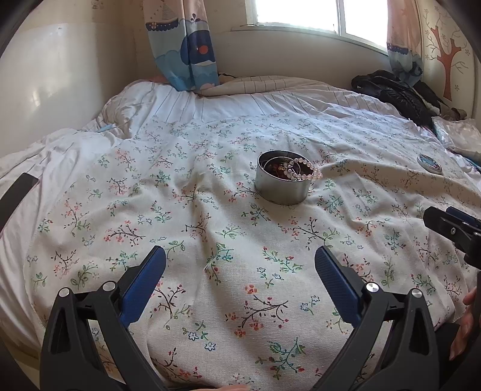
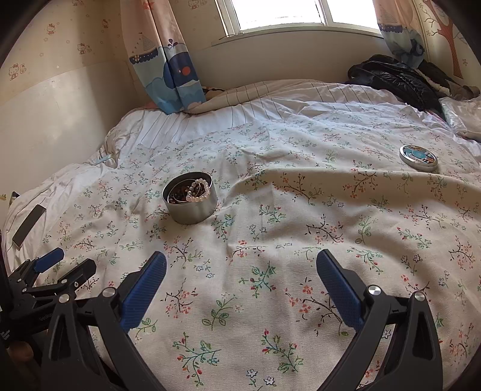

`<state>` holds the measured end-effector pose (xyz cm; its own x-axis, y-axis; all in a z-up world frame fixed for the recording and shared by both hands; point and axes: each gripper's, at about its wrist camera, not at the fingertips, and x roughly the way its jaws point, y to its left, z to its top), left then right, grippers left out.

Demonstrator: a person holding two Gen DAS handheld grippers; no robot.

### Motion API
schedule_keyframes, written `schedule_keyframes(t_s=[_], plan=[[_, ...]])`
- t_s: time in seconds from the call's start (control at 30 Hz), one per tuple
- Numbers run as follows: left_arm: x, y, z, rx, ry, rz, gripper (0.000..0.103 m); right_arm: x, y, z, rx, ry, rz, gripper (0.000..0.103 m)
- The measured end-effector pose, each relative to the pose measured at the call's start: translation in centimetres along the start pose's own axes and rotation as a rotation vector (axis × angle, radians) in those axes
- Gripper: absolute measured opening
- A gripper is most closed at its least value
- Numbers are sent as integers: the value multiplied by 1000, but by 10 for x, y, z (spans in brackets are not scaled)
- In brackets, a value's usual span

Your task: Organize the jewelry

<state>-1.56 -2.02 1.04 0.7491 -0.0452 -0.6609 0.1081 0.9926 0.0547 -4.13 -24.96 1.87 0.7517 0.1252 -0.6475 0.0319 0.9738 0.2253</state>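
A round silver tin (image 1: 282, 188) stands open on the floral bedspread (image 1: 210, 228); it also shows in the right wrist view (image 2: 192, 207). It holds dark beads, and a pale pearl bracelet (image 1: 303, 170) (image 2: 200, 191) hangs over its rim. The tin's lid (image 1: 430, 164) (image 2: 418, 158) lies flat to the right. My left gripper (image 1: 240, 255) is open and empty, well short of the tin. My right gripper (image 2: 241, 260) is open and empty, with the tin ahead to the left. Each gripper shows at the edge of the other's view (image 1: 451, 228) (image 2: 64, 263).
A black jacket (image 2: 399, 78) lies at the far right of the bed. A dark phone (image 2: 28, 225) lies on the white sheet at the left. Curtains (image 1: 183, 45) and a window (image 1: 300, 12) stand behind the bed. A wall runs along the left.
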Motion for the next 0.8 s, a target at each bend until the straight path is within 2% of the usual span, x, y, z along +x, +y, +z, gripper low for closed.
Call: schedule_keyframes(t_s=[0.8], plan=[[3, 1, -2, 1, 6, 4, 95, 2, -1, -1, -1, 3, -1, 96]])
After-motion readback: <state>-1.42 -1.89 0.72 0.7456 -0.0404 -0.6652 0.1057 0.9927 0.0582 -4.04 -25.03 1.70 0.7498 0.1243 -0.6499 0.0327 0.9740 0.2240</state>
